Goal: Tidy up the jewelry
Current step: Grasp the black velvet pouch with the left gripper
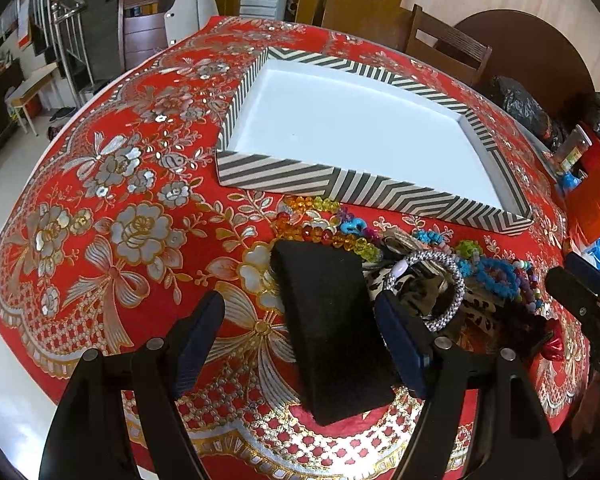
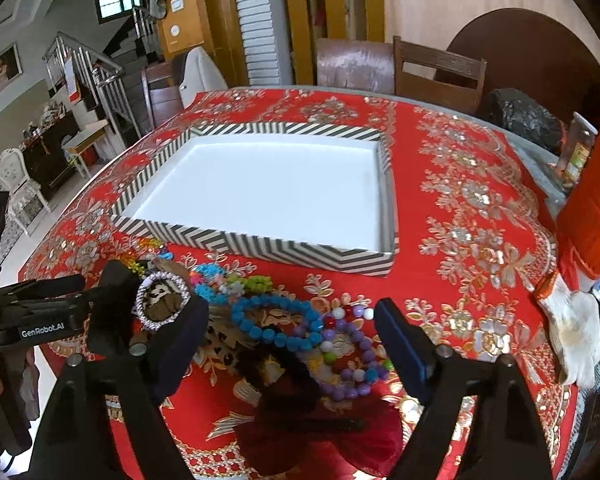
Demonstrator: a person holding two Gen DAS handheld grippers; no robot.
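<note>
A striped tray (image 1: 340,186) (image 2: 260,245) with a white, bare floor sits mid-table. In front of it lies a heap of jewelry: amber and green crystal beads (image 1: 324,233), a silver sparkly bracelet (image 1: 458,280) (image 2: 162,300), a blue bead bracelet (image 2: 276,320) and a purple bead bracelet (image 2: 354,364). A black foam block (image 1: 328,320) (image 2: 112,308) stands between the fingers of my left gripper (image 1: 300,300); its jaws are open, with a gap at the left pad. My right gripper (image 2: 290,306) hangs open over the blue and purple bracelets, holding nothing.
A red floral cloth covers the table, whose edge drops off at the left. A white glove (image 2: 572,340), an orange crate (image 2: 592,208), a jar (image 2: 578,152) and a black bag (image 2: 524,116) crowd the right side. Wooden chairs stand behind.
</note>
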